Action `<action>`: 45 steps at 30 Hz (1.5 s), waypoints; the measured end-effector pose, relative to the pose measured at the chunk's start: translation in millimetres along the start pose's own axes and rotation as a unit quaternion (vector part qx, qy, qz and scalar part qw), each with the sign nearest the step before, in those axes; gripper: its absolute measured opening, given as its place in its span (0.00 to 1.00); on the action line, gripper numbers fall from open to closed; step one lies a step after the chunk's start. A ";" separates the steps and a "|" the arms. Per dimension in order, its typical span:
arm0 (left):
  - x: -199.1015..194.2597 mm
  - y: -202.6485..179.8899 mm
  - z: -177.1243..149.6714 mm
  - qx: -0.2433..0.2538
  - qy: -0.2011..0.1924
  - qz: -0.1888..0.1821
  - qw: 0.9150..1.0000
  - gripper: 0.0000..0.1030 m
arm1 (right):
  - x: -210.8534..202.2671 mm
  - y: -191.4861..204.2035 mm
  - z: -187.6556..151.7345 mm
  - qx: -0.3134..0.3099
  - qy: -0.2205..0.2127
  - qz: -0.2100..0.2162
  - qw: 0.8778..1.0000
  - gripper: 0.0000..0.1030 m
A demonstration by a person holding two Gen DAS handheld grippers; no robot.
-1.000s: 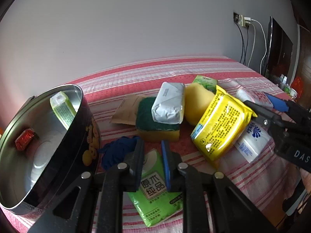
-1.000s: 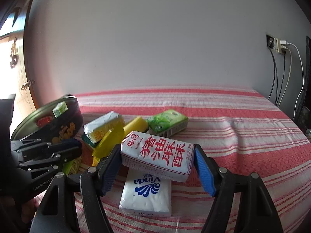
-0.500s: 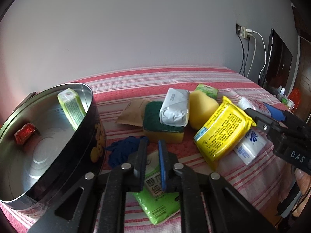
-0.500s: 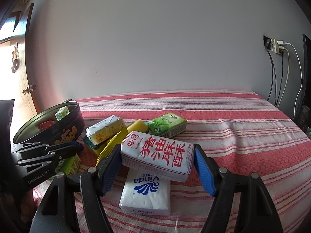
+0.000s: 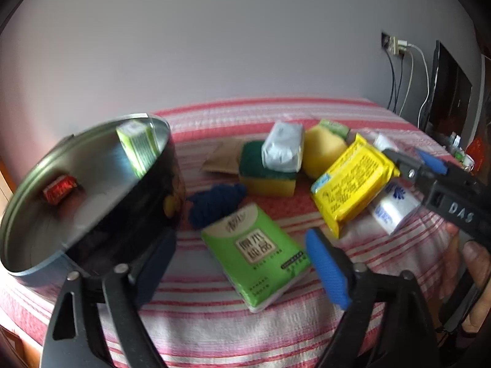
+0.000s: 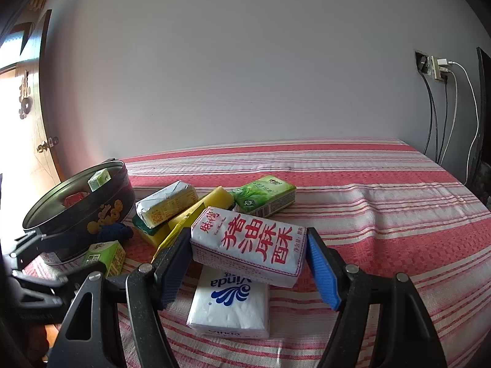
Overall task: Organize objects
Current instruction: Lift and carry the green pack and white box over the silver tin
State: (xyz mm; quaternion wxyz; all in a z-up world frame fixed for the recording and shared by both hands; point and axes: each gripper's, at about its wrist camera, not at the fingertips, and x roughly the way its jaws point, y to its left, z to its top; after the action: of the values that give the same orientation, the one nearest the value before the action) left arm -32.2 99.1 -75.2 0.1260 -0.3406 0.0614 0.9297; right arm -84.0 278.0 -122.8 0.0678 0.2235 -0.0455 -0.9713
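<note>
Lying flat on the red-and-white striped cloth (image 5: 214, 331), the green plastic tissue pack with dark lettering (image 5: 256, 253) sits between the spread fingers of the left gripper (image 5: 242, 268), whose jaws are opening; neither pad touches the pack. Just left of it stands the round black metal tin with gold figures on its wall (image 5: 129, 211), tilted in this view, holding a small green-and-white carton (image 5: 138, 144) leaning on the inner wall and a little red-wrapped piece (image 5: 59, 188) on the bottom. A dark blue bundle, perhaps cloth or yarn given the blur (image 5: 214, 202), lies between tin and pack.

The right gripper (image 6: 245, 263) is clamped on a white paper-wrapped packet with red Chinese characters (image 6: 248, 245), both pads pressed against its ends, holding it above a white plastic tissue pack with a blue wave logo (image 6: 230, 303) resting on the cloth.

Behind these sits a cluster: a yellow sponge with a green scouring top (image 5: 267, 174), a silver-white wrapped block (image 5: 284, 151) lying on it, a rounded yellow sponge (image 5: 322, 153), a bright yellow crinkled plastic packet (image 5: 353, 184) leaning beside it, and a green tissue pack with a leaf print (image 6: 264, 194) at the far side. A brown paper sachet (image 5: 222, 161) lies flat behind the sponge.
</note>
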 end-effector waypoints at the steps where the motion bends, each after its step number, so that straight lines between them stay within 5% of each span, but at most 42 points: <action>1: 2.5 -1.4 -0.1 -0.002 0.005 -0.002 1.000 0.87 | 0.0 -0.3 0.1 0.000 0.000 0.000 1.000 0.71; 13: 12.1 -2.4 0.3 -0.017 0.023 -0.001 1.000 0.87 | 2.3 2.2 -0.1 -0.006 0.005 0.000 1.000 0.71; 16: 17.4 -4.3 -0.1 -0.018 0.032 -0.004 0.999 0.68 | 0.5 1.5 -0.3 -0.004 -0.001 0.001 1.000 0.71; 23: 17.7 -7.4 -2.2 -0.010 0.023 -0.009 1.000 0.49 | -5.9 4.2 -2.1 -0.007 -0.024 0.000 1.000 0.71; 45: -11.5 -13.9 11.7 0.010 -0.080 0.029 0.996 0.48 | -16.8 9.7 -5.8 -0.024 -0.062 -0.002 0.998 0.71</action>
State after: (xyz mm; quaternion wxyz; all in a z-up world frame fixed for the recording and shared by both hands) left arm -27.1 112.6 -59.2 0.1068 -0.2621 0.0700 0.9566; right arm -65.4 270.6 -119.7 0.0678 0.1610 -0.0258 -0.9843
